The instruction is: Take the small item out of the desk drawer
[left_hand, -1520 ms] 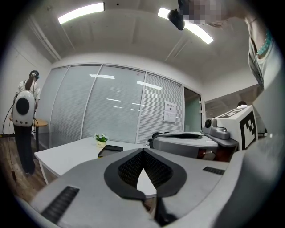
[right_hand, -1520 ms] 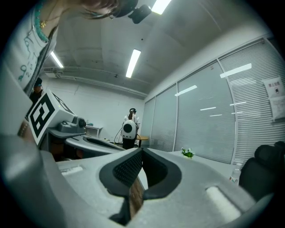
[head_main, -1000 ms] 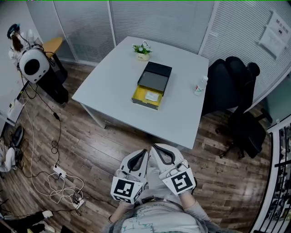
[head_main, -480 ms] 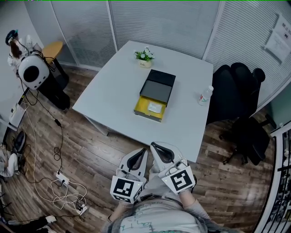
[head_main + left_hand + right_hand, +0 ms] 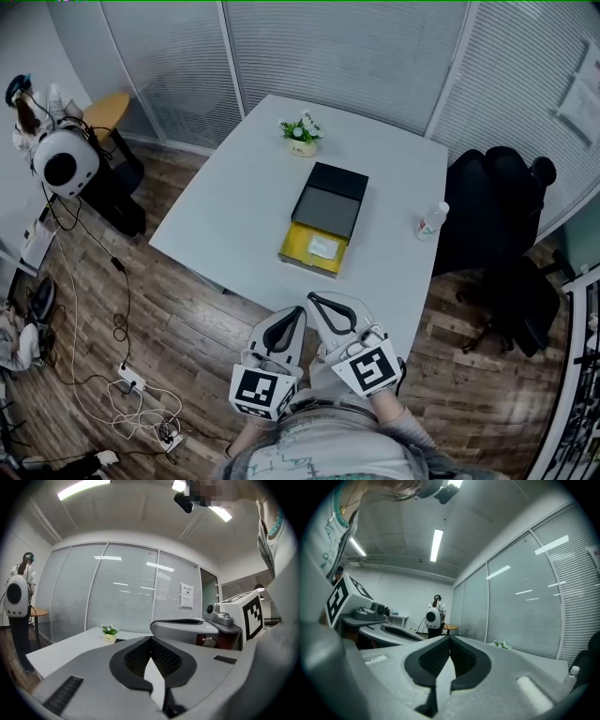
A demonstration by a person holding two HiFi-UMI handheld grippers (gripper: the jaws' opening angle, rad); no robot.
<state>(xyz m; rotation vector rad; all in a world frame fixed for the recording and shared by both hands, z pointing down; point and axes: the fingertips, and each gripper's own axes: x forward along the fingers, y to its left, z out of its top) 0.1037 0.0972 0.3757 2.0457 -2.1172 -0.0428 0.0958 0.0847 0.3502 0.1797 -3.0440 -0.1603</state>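
the white table point(image 5: 234, 202) fills the space ahead of both my tools, its near edge just ahead of their tips. the black office chair point(image 5: 497, 225) stands ahead and to the right of my right tool, against the table's right side.

i hold the left gripper point(image 5: 296, 315) and the right gripper point(image 5: 315, 302) side by side, close in front of my body. both point roughly level toward the table, with their tips close together. each has its jaws pressed fully together with nothing between them. the marker cubes point(image 5: 255, 389) sit at their rear ends, and the black-and-white square patterns are the only print i can make out on them.

the black drawer unit point(image 5: 333, 197) sits on the table straight ahead, well apart from my tips. its yellow drawer point(image 5: 292, 246) is pulled open toward me. the potted plant point(image 5: 302, 134) stands beyond the unit, near the far edge. the clear bottle point(image 5: 431, 220) stands ahead and to the right, by the table edge next to the chair. the small item point(image 5: 323, 247), white and flat, lies inside the open drawer.

a paper notice point(image 5: 186, 596) hangs on the blinds beyond the table, and its writing is too small to read.
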